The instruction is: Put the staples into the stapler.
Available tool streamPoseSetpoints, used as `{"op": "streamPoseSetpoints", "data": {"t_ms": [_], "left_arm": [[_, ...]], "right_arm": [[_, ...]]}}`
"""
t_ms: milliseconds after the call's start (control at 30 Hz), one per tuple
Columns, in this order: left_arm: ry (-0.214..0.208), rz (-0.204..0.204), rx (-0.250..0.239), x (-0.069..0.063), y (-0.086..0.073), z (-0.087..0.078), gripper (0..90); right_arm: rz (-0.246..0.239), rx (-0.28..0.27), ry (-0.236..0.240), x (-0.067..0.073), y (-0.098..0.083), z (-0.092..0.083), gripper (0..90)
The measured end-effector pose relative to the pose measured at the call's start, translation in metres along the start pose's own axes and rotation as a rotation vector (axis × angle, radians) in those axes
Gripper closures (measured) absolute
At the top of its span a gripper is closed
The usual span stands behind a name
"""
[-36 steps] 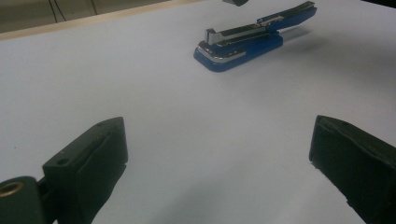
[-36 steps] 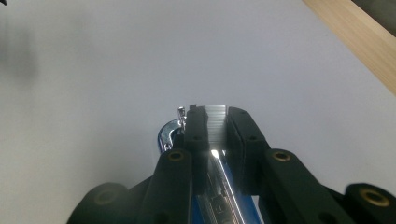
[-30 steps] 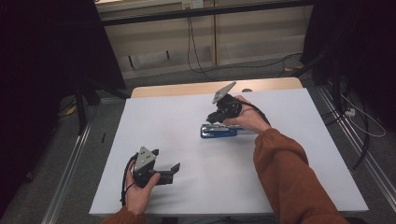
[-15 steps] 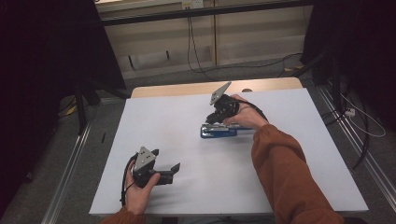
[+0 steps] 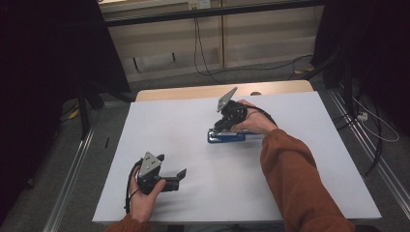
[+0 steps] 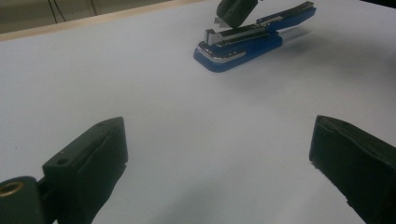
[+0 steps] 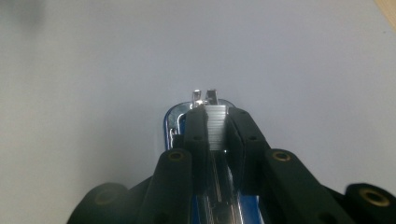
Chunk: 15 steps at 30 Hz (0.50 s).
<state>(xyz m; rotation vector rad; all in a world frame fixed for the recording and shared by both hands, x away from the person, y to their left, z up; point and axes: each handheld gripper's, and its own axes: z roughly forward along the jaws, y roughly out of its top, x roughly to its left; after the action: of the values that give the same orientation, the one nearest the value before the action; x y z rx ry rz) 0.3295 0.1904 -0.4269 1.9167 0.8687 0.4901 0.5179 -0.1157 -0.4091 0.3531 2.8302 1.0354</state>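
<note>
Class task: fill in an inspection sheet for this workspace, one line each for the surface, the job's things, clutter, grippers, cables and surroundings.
Surface: white table top with a bare wooden strip along its far edge, flat and clean.
Job's things: blue metal stapler lying on the surface; a silver strip of staples sits in its channel.
Clutter: nothing seen.
Grippers: right gripper is shut on the strip of staples, over the stapler; left gripper rests open near the table's near left part, nothing between its jaws.
Cables: one black cable trails from the left gripper; more cables run on the floor beyond and right of the table.
Surroundings: grey floor, dark frames at both sides, pale wall panels behind.
</note>
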Motion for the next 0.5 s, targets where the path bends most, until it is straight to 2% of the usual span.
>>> {"op": "streamPoseSetpoints", "data": {"t_ms": [133,500], "left_arm": [[-0.001,0.001,0.002,0.0000,0.0000,0.0001,4.6],[-0.002,0.001,0.002,-0.0002,0.0000,0.0001,4.6]], "right_arm": [[-0.027,0.006,-0.002,-0.0006,-0.0009,0.0012,79.3],[-0.047,0.022,0.006,0.0008,-0.0015,0.0018,79.3]]}}
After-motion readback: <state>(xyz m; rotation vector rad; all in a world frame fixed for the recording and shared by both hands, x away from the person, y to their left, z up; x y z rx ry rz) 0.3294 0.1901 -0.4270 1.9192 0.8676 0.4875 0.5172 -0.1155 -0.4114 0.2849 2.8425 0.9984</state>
